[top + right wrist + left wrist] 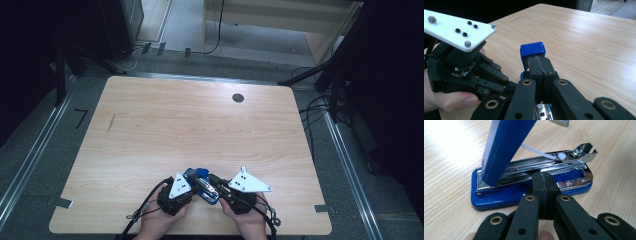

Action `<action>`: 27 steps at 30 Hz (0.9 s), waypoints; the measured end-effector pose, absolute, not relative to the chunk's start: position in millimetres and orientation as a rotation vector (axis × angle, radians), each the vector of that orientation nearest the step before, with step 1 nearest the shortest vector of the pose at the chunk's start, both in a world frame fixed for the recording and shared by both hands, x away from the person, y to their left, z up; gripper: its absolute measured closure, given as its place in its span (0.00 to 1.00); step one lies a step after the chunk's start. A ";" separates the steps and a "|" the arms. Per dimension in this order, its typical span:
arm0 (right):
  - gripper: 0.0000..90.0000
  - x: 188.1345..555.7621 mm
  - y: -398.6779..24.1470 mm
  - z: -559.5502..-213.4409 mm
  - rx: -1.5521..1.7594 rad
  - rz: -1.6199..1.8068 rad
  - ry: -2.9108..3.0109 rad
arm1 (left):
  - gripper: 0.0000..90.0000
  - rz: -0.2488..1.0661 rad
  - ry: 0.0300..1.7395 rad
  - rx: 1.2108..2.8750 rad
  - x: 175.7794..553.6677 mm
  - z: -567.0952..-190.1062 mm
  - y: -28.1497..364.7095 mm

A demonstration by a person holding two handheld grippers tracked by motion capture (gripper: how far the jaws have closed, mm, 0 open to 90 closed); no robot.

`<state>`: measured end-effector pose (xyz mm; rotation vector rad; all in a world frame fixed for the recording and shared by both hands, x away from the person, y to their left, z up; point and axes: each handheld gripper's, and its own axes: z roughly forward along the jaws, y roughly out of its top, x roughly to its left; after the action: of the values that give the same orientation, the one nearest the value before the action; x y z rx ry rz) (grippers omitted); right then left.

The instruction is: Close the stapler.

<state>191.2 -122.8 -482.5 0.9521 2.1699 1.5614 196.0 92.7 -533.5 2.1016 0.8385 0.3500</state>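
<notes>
Stapler lies opened on table, both jaws closed.

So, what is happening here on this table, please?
A person works on a blue stapler with two hand-held grippers, near the front edge of the wooden table. The stapler stands open, its blue top swung up, and the metal staple channel is exposed. The left gripper, fingers shut, presses at the side of the stapler. The right gripper, also shut, sits against the raised blue top. A small strip of staples lies farther back.
</notes>
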 end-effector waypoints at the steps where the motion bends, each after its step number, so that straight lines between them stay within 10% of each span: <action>1: 1.00 191.6 -122.0 -481.9 0.950 1.563 2.169 | 1.00 0.350 0.839 2.101 196.0 -533.6 92.7; 27: 1.00 205.2 -101.9 -471.0 0.900 1.586 2.168 | 1.00 0.345 0.837 2.101 196.6 -533.6 93.1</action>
<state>205.2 -101.9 -471.0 0.9001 2.1676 1.5865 196.6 93.1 -533.6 2.1007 0.8371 0.3445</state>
